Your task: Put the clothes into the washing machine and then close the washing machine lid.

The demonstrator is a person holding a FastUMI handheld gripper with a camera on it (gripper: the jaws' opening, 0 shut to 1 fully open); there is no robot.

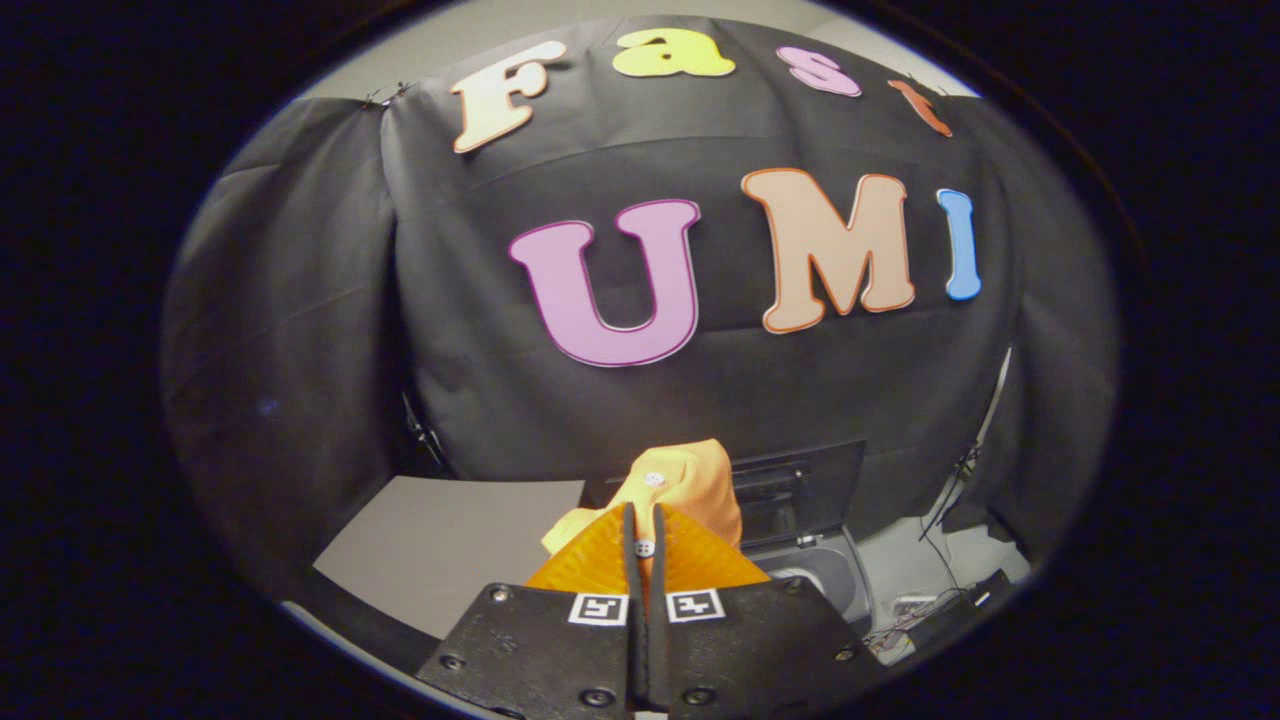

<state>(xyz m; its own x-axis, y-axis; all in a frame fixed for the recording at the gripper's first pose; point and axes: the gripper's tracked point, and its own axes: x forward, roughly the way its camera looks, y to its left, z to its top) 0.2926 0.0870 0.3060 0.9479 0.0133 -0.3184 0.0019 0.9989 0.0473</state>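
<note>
The gripper [645, 545] is clamped on an orange garment [685, 480] (white buttons visible), bunched at lower centre. The washing machine [830, 575] sits lower right, lid [800, 490] raised.

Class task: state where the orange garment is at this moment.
In the gripper view, the orange garment is pinched between the closed gripper fingers, held up in front of the washing machine and its raised lid.

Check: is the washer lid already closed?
No. The washing machine lid stands raised behind the open tub, beyond the gripper clamping the orange garment.
</note>
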